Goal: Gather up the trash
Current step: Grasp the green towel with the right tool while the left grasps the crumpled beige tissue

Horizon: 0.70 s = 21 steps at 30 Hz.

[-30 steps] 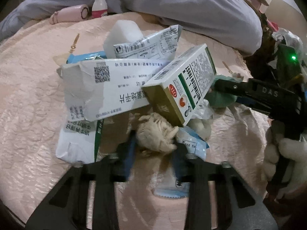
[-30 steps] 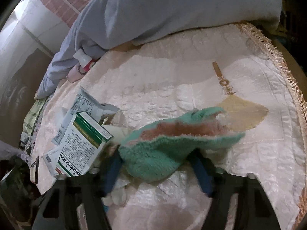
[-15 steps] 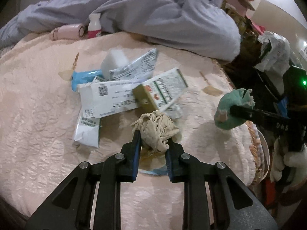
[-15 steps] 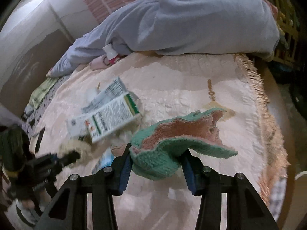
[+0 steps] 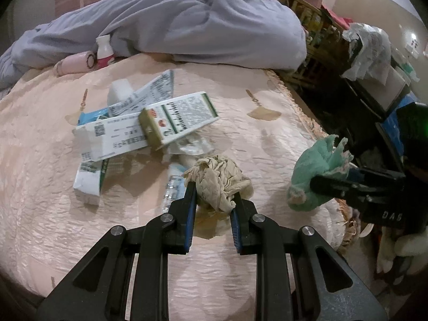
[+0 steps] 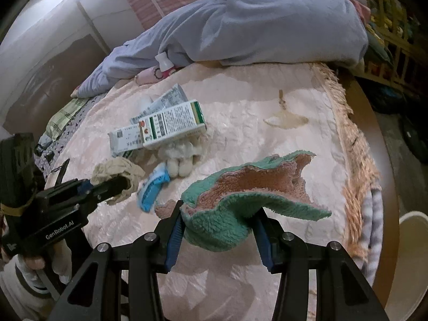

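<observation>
Pink bedspread (image 5: 53, 160); left gripper (image 5: 214, 198) grips crumpled tissue (image 5: 219, 182).

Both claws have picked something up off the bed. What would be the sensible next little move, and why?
Probably carry both toward the pale bin past the bed's fringed edge: the left gripper clamps a crumpled beige wad, the right gripper a green fuzzy cloth, both clear of the bedspread.

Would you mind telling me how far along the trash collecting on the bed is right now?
Nothing looks binned yet. In hand: the left gripper holds a crumpled beige wad above the bedspread, and the right gripper holds a green fuzzy cloth. Left on the bed: the medicine boxes, a blue wrapper and small white pieces.
</observation>
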{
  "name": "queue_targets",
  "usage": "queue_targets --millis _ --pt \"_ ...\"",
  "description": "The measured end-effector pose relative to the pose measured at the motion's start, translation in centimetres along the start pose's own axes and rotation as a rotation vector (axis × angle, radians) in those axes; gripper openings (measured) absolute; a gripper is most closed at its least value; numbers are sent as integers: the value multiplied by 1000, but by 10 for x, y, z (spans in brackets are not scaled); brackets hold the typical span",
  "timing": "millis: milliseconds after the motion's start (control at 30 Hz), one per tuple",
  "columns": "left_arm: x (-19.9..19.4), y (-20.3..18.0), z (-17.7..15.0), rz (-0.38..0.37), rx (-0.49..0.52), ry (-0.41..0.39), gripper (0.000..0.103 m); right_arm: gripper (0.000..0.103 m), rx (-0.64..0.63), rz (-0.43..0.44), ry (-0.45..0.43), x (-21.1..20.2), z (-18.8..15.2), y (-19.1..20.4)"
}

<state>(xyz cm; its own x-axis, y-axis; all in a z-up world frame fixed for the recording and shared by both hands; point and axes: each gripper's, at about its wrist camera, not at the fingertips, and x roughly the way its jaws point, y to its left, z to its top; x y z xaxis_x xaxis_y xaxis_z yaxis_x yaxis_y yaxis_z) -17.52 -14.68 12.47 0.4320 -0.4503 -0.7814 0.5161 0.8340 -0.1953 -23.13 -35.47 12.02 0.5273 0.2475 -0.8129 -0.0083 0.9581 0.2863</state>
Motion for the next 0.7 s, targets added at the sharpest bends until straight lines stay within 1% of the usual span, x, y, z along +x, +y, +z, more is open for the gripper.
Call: queue_targets --millis 267,700 --pt "4 -25 -2 -8 43 10 21 46 -1 -17 16 -12 -19 -9" --pt "14 -64 -3 -35 103 25 21 46 47 -35 -2 -29 -37 -33"
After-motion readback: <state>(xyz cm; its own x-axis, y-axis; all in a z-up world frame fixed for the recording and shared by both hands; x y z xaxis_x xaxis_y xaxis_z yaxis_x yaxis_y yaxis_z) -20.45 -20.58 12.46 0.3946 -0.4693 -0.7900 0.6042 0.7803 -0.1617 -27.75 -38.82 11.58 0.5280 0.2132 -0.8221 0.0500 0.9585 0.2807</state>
